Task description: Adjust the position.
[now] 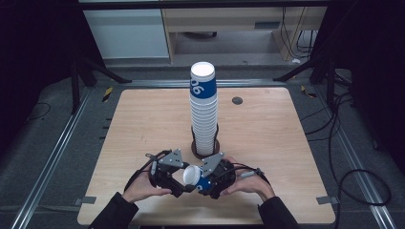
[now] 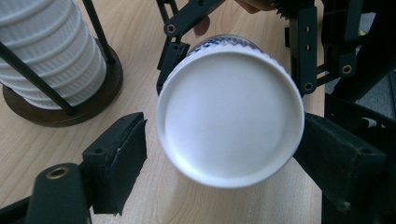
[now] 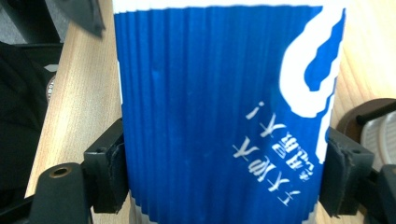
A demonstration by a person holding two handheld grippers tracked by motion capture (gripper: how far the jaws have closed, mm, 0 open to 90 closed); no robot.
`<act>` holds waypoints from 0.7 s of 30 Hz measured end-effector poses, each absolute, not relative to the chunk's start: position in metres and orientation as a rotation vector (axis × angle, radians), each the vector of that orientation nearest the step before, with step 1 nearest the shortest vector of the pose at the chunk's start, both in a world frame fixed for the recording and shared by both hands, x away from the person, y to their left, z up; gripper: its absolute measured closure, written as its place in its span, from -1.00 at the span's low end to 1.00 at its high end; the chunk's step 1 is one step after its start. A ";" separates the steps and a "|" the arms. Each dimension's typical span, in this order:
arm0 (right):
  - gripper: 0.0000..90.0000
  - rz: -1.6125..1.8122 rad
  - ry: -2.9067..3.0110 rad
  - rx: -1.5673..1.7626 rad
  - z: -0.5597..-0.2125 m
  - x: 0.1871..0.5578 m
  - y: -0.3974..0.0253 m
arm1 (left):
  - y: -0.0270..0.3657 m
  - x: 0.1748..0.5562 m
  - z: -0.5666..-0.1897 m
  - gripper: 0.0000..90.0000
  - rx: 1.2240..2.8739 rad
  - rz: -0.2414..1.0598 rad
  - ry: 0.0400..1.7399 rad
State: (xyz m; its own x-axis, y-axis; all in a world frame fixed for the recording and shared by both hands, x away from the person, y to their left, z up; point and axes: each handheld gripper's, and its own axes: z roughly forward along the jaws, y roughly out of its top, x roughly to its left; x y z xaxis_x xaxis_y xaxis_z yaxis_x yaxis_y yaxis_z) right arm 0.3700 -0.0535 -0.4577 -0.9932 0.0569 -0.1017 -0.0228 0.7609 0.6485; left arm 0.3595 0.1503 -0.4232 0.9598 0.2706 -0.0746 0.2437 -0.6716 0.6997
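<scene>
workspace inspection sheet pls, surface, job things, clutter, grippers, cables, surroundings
surface: light wooden table, with a small dark round disc near its far edge.
job's things: one blue and white paper cup held on its side between the grippers; a tall stack of cups upside down in a dark wire holder.
clutter: nothing seen.
grippers: right gripper shut on the cup's blue wall; left gripper open, jaws either side of the cup's white end, left jaw clear of it.
cables: black cable looping on the floor at right.
surroundings: grey floor, metal rails, pale cabinet behind.
</scene>
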 end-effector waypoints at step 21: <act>-0.55 1.028 2.866 0.004 -0.460 0.365 -0.039 | 0.144 0.358 -0.430 -0.43 2.386 0.013 0.344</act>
State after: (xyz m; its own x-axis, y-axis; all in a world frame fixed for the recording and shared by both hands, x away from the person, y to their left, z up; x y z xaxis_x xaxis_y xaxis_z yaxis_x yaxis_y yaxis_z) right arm 0.3646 -0.0385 -0.4604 -0.9953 0.0351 -0.0898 -0.0300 0.7727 0.6341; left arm 0.3579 0.1445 -0.4299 0.9644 0.2499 -0.0861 0.2428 -0.7091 0.6620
